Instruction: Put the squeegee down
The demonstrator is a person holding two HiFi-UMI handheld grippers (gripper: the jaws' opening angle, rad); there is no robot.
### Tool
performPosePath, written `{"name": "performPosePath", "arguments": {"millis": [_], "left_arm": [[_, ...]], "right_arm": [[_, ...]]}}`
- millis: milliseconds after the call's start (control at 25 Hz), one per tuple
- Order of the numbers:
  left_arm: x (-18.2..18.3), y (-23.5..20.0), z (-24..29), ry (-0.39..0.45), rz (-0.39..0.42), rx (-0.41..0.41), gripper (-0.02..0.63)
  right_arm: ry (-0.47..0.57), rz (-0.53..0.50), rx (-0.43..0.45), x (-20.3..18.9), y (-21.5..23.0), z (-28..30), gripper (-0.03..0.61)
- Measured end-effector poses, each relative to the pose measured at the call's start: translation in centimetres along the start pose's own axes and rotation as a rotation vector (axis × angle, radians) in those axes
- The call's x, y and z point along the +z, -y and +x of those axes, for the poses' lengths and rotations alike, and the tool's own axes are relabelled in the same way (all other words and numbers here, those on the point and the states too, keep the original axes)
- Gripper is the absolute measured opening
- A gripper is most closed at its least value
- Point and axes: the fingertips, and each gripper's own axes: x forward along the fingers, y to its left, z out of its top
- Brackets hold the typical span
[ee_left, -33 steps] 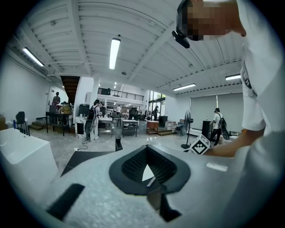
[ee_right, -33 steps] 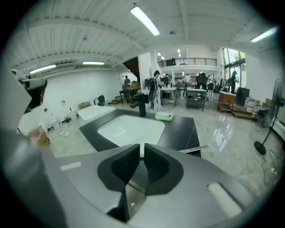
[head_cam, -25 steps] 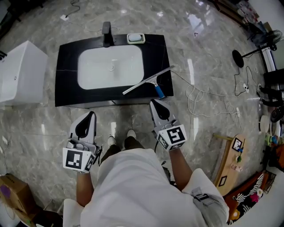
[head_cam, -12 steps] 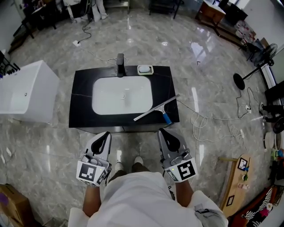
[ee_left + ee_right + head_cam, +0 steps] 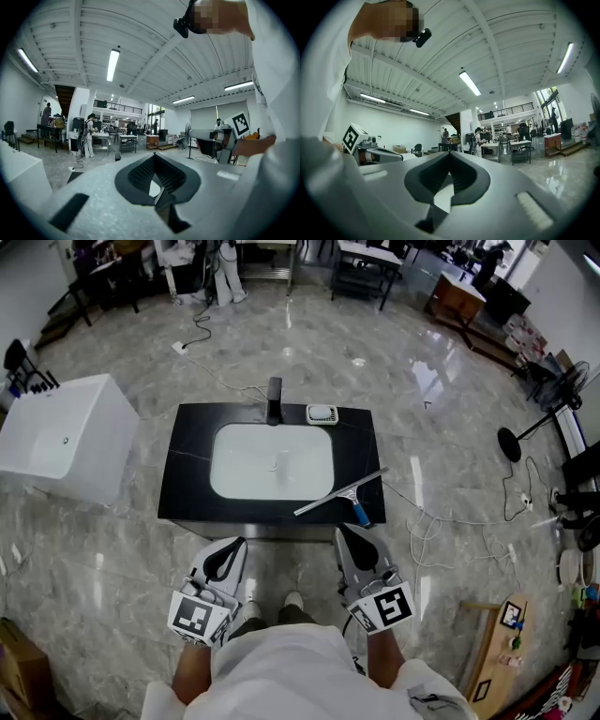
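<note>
**Squeegee at rest on surface; both grippers shut and empty**

The squeegee [image 5: 342,491] is found lying flat on the black surface [image 5: 183,493], at its front right corner, just beside the right rim of the white basin [image 5: 272,461]. Its blade is laid diagonally, and its blue handle [image 5: 360,515] is pointed at the front edge. It is touched by neither gripper.

The left gripper [image 5: 234,546] and the right gripper [image 5: 343,530] are held level in front of the surface, above the floor [image 5: 112,549], one on either side of the person's shoes [image 5: 292,600]. The right gripper is the nearer to the squeegee, and the front edge of the surface lies between the two. In the left gripper view the jaws of the left gripper [image 5: 153,156] are seen closed tip to tip, with nothing between them. In the right gripper view the jaws of the right gripper [image 5: 450,153] are likewise closed on nothing.

At the back edge of the surface a black faucet [image 5: 274,400] and a soap dish [image 5: 322,414] are noted, well apart from the squeegee. A white box-shaped unit [image 5: 66,439] stands on the floor to the left. Loose cables [image 5: 441,519] are strewn on the floor to the right of the surface, near the squeegee's corner, and a black round-based stand [image 5: 512,442] is placed beyond them. A cardboard box [image 5: 19,673] is seen at the lower left.
</note>
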Motion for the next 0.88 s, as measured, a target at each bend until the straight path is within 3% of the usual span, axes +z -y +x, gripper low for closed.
{"name": "performPosePath", "arguments": {"millis": [280, 440, 880], "left_arm": [[1.8, 0.8, -0.3, 0.067, 0.016, -0.014, 0.006], [2.3, 0.4, -1.4, 0.061, 0.012, -0.009, 0.006], [1.5, 0.4, -2.0, 0.049, -0.004, 0.009, 0.006]], "right_arm": [[0.017, 0.016, 0.018, 0.1, 0.2, 0.4, 0.005], [0.028, 0.065, 0.027, 0.6, -0.1, 0.5, 0.005], [0.008, 0.05, 0.04, 0.1, -0.8, 0.3, 0.005]]}}
